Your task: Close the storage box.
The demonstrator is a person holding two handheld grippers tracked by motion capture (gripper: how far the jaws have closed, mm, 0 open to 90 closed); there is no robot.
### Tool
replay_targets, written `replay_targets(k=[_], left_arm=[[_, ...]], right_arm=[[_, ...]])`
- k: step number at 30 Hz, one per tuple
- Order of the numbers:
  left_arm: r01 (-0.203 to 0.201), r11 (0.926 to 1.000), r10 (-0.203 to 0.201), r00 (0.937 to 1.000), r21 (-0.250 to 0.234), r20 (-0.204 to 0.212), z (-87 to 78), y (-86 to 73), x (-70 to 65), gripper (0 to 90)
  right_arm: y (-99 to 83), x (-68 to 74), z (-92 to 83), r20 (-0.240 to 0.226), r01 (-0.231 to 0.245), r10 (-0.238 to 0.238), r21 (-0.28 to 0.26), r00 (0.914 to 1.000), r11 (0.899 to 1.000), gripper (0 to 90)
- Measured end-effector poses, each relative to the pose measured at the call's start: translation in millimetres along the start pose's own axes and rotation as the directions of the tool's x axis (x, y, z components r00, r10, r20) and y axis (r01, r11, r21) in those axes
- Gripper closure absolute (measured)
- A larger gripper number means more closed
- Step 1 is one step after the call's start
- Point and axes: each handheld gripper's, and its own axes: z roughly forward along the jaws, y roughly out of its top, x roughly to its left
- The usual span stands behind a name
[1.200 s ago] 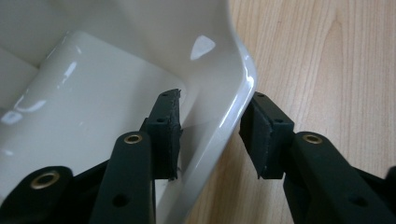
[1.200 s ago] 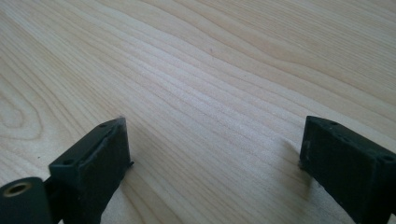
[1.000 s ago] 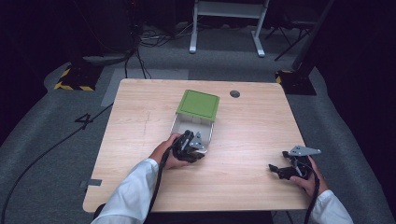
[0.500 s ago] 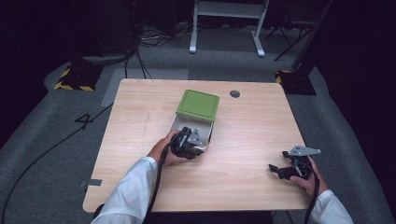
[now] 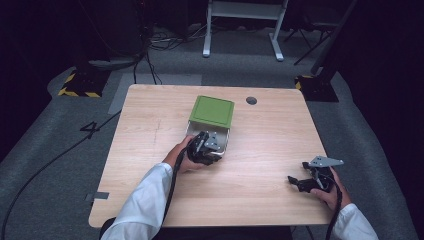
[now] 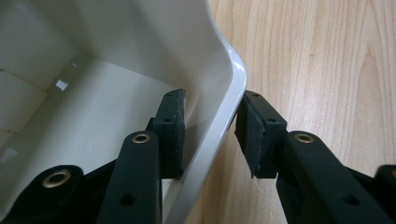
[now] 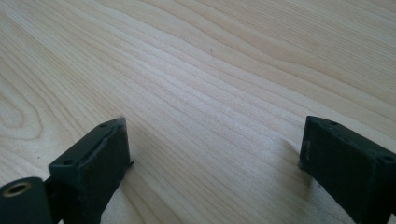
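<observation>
the white box (image 6: 93,70) sits mid-tabletop (image 5: 150,130), a green lid (image 5: 212,111) leaning on its far edge. its near wall runs between the left gripper (image 6: 210,126) jaws, one inside, one outside; they have just been closing and clamp it. the right gripper (image 7: 212,158) rests apart, jaws spread over bare wood.

Brightly lit table (image 5: 150,150), dark blurry surroundings, soft overhead shadows.

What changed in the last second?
The left gripper edged slightly forward at the white container, its jaws just closing onto the wall: one pad inside, one outside. The green lid, the container and the right gripper, open, resting on the table, stayed put.
</observation>
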Motion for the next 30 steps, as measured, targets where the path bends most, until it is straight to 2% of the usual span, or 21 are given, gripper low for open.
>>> replay_targets(k=[4,5,7,11,16,20,28,30], left_arm=[[-0.011,0.9999,0.011,0.9999,0.006,0.002,-0.1,0.0,4.3,63.5],[0.002,1.0,-0.002,1.0,0.002,-0.001,0.5,-0.4,5.3,63.4],[0.001,1.0,-0.001,0.9999,0.009,-0.011,1.7,-1.3,7.8,63.2],[0.026,0.9996,-0.027,0.9996,-0.01,-0.007,4.6,-1.7,13.7,62.8],[0.026,0.9995,-0.027,0.9996,-0.016,-0.008,7.4,-0.3,21.8,62.6],[0.041,0.999,-0.041,0.9991,-0.02,-0.01,9.3,0.0,25.5,62.4],[0.058,0.998,-0.059,0.9975,-0.026,-0.038,12.3,1.4,30.7,61.8],[0.078,0.9966,-0.079,0.9959,-0.025,-0.043,12.7,1.2,32.2,61.5]], right_arm=[[0.0,0.0,0.0,0.0,0.0,0.0,0.0,1.0,1.0,8.3],[0.0,0.0,0.0,0.0,0.0,0.0,0.0,1.0,1.0,8.3],[0.0,0.0,0.0,0.0,0.0,0.0,0.0,1.0,1.0,8.3],[0.0,0.0,0.0,0.0,0.0,0.0,0.0,1.0,1.0,8.3],[0.0,0.0,0.0,0.0,0.0,0.0,0.0,1.0,1.0,8.3],[0.0,0.0,0.0,0.0,0.0,0.0,0.0,1.0,1.0,8.3],[0.0,0.0,0.0,0.0,0.0,0.0,0.0,1.0,1.0,8.3],[-0.1,0.0,-0.1,0.0,0.0,0.0,0.0,1.0,1.0,8.3]])
